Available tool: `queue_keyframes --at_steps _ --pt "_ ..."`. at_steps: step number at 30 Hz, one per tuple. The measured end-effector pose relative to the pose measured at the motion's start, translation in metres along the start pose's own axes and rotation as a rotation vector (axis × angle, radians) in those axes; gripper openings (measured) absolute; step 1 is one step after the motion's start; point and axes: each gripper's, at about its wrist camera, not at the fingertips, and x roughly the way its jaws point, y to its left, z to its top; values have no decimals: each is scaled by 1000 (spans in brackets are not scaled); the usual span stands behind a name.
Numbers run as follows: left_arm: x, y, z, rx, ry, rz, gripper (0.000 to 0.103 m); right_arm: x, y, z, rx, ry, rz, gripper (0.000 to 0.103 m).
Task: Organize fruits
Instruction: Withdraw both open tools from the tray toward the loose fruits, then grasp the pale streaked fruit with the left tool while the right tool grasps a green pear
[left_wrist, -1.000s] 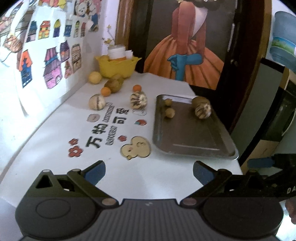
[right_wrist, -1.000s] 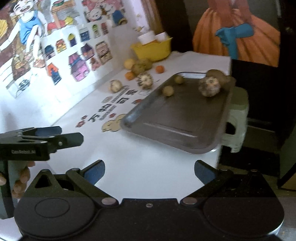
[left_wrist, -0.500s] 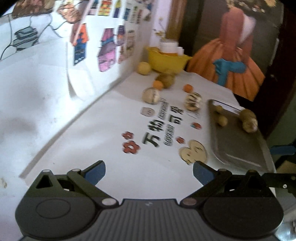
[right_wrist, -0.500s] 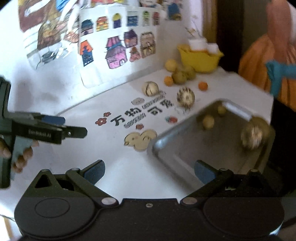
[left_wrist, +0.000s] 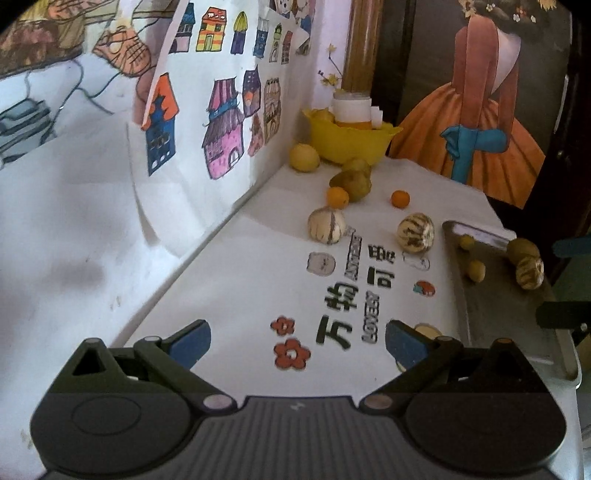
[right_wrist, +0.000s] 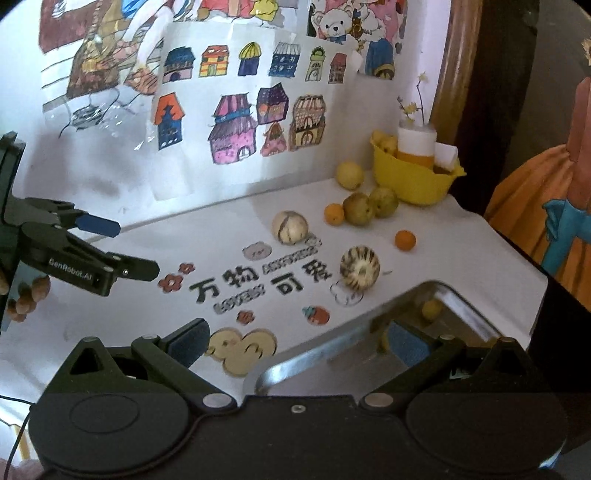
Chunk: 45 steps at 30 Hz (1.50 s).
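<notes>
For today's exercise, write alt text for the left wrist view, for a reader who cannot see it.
The open left gripper, holding nothing, hovers over a white table with loose fruit beyond it: two striped melons, two small oranges and more by a yellow bowl. A metal tray at right holds four fruits.

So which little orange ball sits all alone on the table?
Find the yellow bowl at the table's back corner. In front of it lie two greenish fruits with an orange one touching. The lone orange fruit sits apart, nearer the tray.
</notes>
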Motion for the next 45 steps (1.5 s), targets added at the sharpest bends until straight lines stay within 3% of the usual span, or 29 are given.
queue_keyframes --at_steps 12,16,31,39,45 --pt "48 -10 23 26 -41 -53 102 44 -45 54 4 6 4 102" --pt "64 -12 27 23 -65 -24 102 63 -58 68 29 15 -8 102" --pt "104 -9 43 9 -74 -43 102 123 -76 96 124 85 69 102" --pt "128 -14 53 -3 -96 -52 102 168 -93 125 226 116 123 102" --pt "151 -17 62 -31 -79 -40 102 218 -117 145 366 162 97 102"
